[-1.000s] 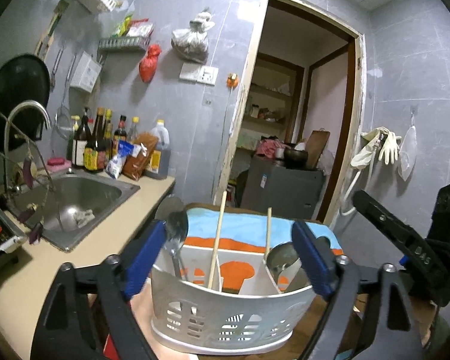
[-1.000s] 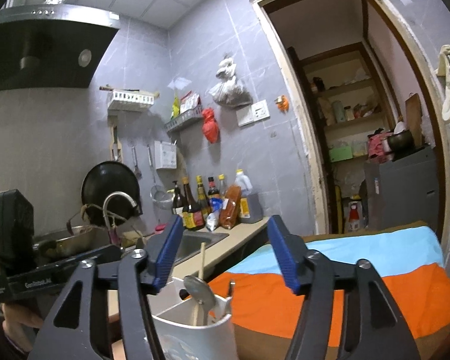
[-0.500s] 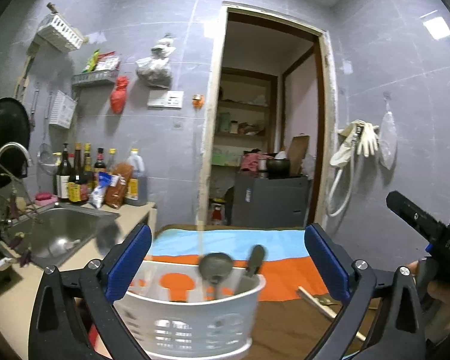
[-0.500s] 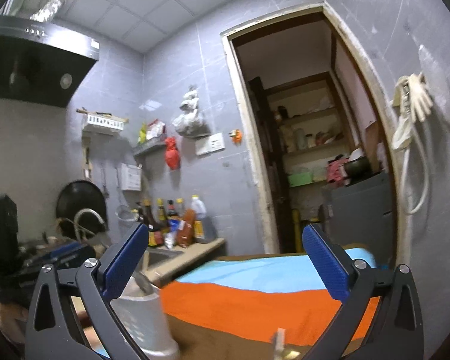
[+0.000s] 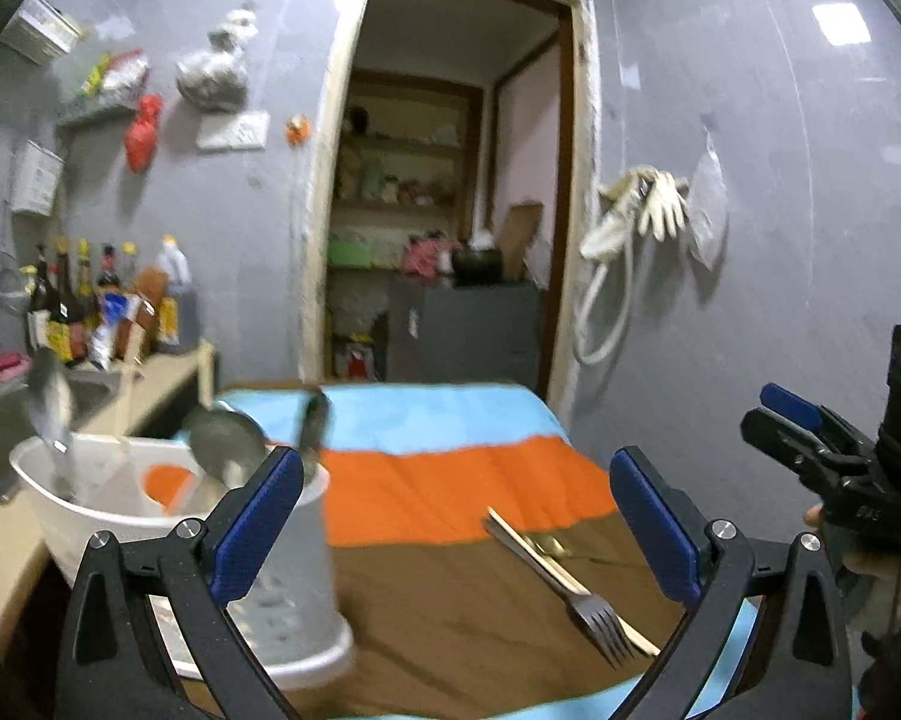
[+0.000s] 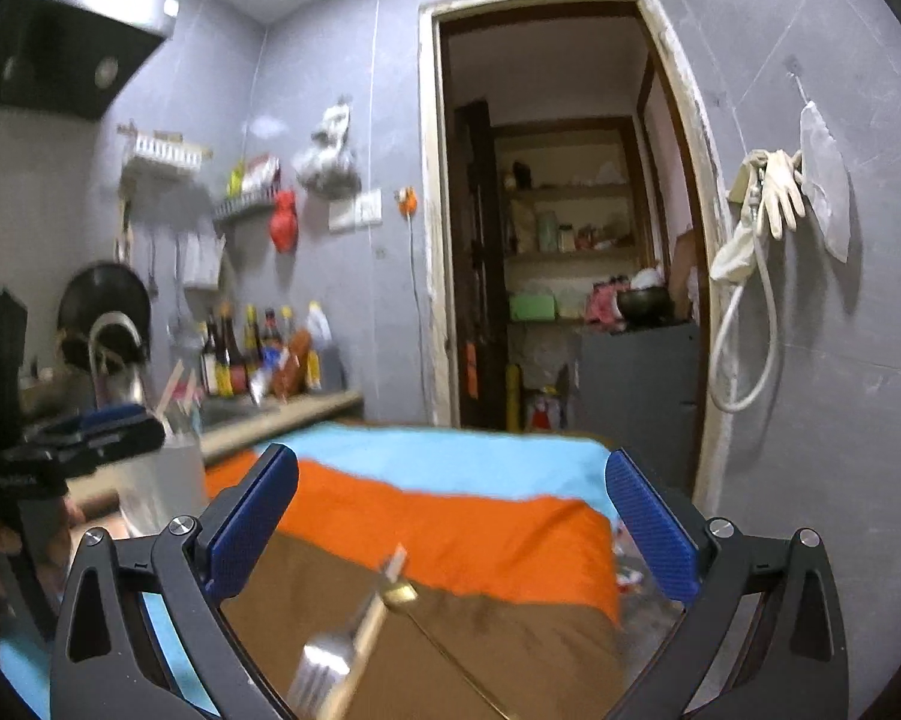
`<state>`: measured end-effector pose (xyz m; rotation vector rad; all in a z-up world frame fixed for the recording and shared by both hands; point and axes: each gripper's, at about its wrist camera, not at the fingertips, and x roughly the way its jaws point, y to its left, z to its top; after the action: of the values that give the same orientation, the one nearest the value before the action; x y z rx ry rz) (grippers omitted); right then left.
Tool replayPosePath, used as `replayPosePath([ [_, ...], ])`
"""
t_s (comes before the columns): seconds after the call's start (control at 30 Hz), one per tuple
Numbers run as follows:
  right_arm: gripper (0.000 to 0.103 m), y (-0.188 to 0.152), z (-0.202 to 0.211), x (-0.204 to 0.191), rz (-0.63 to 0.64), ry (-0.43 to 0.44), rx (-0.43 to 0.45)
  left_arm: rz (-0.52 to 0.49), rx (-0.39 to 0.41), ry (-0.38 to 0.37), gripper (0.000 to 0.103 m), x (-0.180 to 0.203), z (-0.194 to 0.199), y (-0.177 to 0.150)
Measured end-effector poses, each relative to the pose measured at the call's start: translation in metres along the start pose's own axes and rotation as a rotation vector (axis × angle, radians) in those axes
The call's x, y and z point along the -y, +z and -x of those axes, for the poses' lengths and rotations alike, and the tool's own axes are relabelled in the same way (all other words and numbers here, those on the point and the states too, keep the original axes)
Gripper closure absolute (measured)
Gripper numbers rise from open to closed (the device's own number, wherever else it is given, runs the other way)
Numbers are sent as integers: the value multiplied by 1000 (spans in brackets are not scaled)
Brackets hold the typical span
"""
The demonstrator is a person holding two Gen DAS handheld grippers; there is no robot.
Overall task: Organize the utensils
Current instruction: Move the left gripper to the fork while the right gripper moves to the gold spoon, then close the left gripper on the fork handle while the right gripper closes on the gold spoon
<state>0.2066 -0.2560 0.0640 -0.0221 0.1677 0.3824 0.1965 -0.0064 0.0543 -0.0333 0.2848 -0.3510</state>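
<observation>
A white slotted utensil basket (image 5: 174, 516) stands on the striped cloth (image 5: 450, 474) at the left, with metal spoons (image 5: 225, 441) and chopsticks upright in it. On the brown stripe lie a metal fork (image 5: 597, 612), a pale chopstick (image 5: 546, 564) and a small gold spoon (image 5: 549, 546). My left gripper (image 5: 456, 516) is open and empty, its left finger in front of the basket. My right gripper (image 6: 450, 516) is open and empty above the blurred fork (image 6: 324, 660). The basket (image 6: 162, 486) shows blurred at the left of the right wrist view.
A counter with a sink (image 5: 6, 420) and sauce bottles (image 5: 90, 306) runs along the left wall. A doorway (image 5: 450, 210) opens behind the table to shelves and a grey cabinet (image 5: 468, 330). Gloves and a hose (image 5: 636, 222) hang on the right wall.
Both grippers opened wide, letting go of the basket, and swung right. The basket now sits at the left, and the fork and chopstick on the cloth came into view.
</observation>
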Motion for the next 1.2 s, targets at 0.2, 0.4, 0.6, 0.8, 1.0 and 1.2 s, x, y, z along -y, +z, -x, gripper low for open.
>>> replayPosePath([
  [0.2,0,-25,-9,7,60,4,-144,20,-134,-75,3,11,-20,-15],
  [0.4,16,-52,-30,16,74,29,-323,46,-296,-150,3,18,-43,-24],
  [0.6,41,-77,-51,22,64,55,-475,77,-463,-225,4,20,-70,-30],
  [0.8,54,-90,-63,29,2,107,-547,115,-603,-314,26,26,-92,-40],
  [1.0,76,-89,-62,31,-18,117,-573,147,-682,-337,47,29,-105,-48],
  [1.2,94,-88,-58,21,12,112,-601,180,-725,-370,87,28,-105,-51],
])
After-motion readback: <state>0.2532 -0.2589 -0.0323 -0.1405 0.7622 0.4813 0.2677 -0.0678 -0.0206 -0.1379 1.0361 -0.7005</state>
